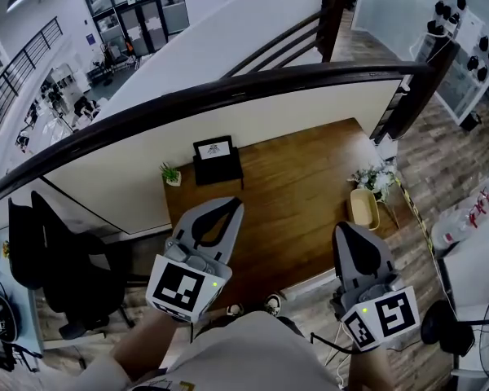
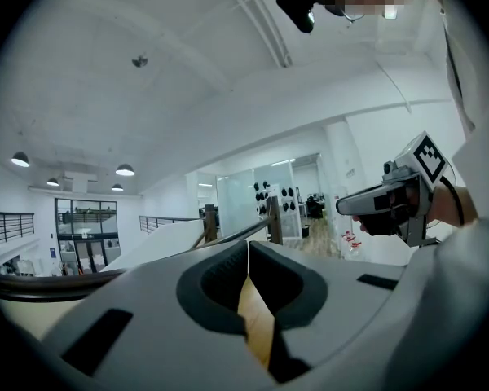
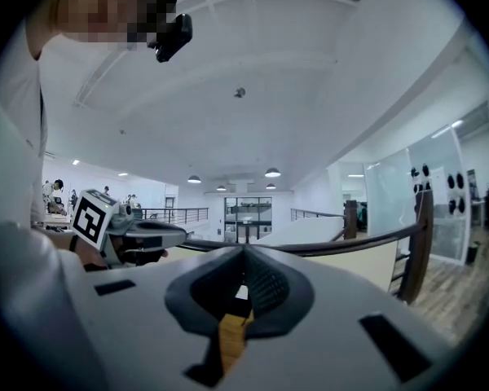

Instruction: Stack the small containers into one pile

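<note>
Both grippers are held level in front of the person's body, over the near edge of a brown wooden table (image 1: pixel 297 190). My left gripper (image 1: pixel 230 203) is shut, its jaws meeting with nothing between them; the left gripper view shows the same closed tips (image 2: pixel 248 244). My right gripper (image 1: pixel 347 229) is also shut and empty, as its own view shows (image 3: pixel 244 249). A tan oval container (image 1: pixel 363 208) lies at the table's right edge, ahead of the right gripper and apart from it. No other small containers can be made out.
At the table's far side stand a small potted plant (image 1: pixel 172 174) and a black tablet stand (image 1: pixel 216 160). White flowers (image 1: pixel 376 179) sit behind the tan container. A dark handrail (image 1: pixel 228 90) curves beyond the table. Black chairs (image 1: pixel 65 267) stand at the left.
</note>
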{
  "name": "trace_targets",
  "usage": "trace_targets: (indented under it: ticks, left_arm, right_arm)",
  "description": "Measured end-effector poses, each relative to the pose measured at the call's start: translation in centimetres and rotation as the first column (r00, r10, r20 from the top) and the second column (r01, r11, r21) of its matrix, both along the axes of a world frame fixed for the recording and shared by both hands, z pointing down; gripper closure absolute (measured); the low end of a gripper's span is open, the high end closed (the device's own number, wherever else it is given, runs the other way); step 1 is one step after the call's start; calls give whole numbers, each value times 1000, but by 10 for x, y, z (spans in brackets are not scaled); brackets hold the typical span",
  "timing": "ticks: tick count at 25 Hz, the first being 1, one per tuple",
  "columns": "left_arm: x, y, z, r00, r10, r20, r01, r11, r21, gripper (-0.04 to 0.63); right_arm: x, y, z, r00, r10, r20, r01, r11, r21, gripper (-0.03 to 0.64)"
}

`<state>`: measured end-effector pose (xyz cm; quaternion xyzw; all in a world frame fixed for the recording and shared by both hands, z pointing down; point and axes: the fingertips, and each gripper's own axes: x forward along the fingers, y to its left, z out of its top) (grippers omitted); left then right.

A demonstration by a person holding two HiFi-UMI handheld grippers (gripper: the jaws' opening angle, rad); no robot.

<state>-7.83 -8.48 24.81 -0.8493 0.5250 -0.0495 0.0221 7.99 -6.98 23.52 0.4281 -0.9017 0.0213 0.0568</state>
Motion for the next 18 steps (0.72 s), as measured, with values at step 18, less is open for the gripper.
trace_targets:
  ticks: [18]
  left_arm:
    - [-11, 12, 0, 1000, 3, 0, -3, 1000, 3, 592]
  right_arm:
    - [6, 1, -17, 999, 52, 14, -52, 998, 35, 614]
